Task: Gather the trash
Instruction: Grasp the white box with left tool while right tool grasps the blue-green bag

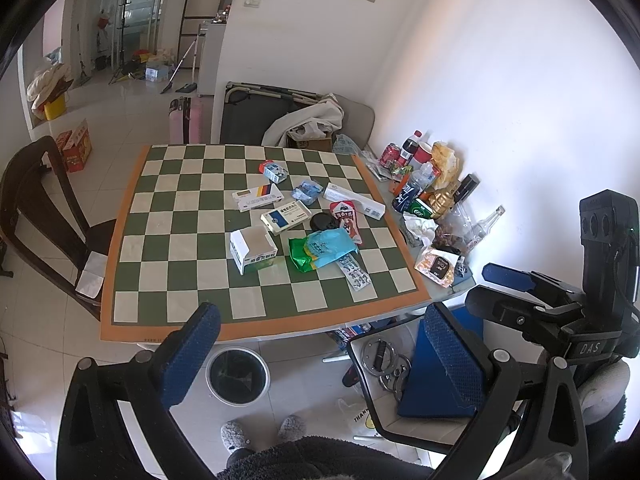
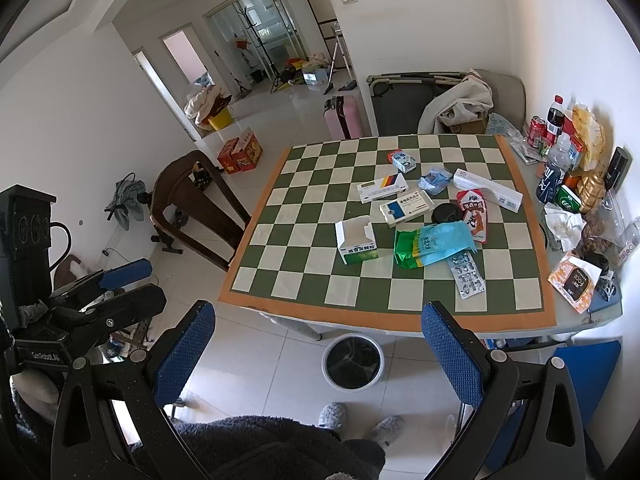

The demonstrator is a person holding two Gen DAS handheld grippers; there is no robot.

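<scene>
Both hand-held grippers gape empty
Open carton (image 2: 356, 240) lies nearest the worktop's (image 2: 384, 316) front edge (right hand-held gripper (image 2: 320, 360) closer).

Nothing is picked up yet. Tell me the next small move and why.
Probably lower the right gripper toward the blister pack, the trash nearest the table's front edge. Both grippers are open and empty above the bin; the left gripper hangs just as far back.

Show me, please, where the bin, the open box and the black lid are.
bin (image 2: 353, 361), right wrist view, on its dark liner.
open box (image 2: 356, 240), right wrist view, on its open top.
black lid (image 1: 323, 222), left wrist view, on its top face.
</scene>
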